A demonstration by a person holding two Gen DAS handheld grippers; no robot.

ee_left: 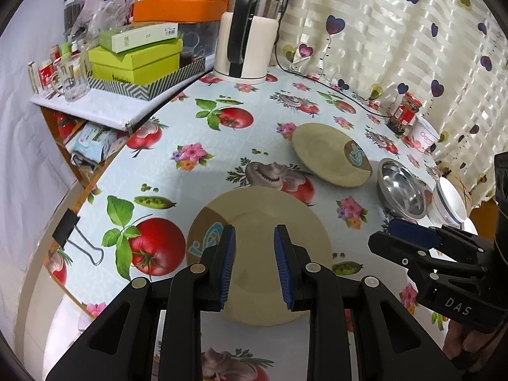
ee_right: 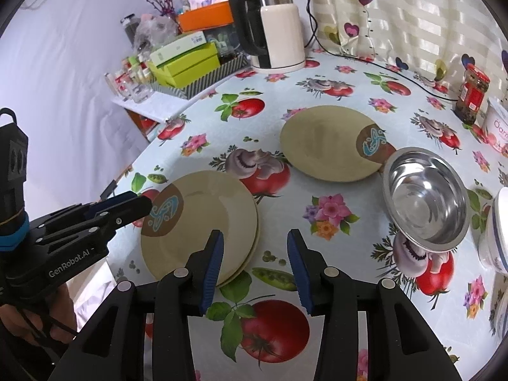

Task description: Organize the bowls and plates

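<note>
Now, left gripper (ee_left: 254,265): jaws apart, empty, over stacked plates (ee_right: 203,222)
Right gripper (ee_right: 255,271): ribbed blue pads apart, empty
Single plate (ee_right: 330,143): round, beige, farther
Steel bowl (ee_right: 427,198): shiny, right

A table (ee_right: 190,165) under an oilcloth printed with tomatoes, mushrooms and flowers fills the scene. A cream striped curtain (ee_left: 397,47) with purple hearts hangs behind it. A white cloth (ee_right: 63,63) covers the wall on the left. A low shelf (ee_left: 95,108) stacked with boxes stands beside an electric kettle (ee_right: 276,28), its cord trailing across the table
</note>
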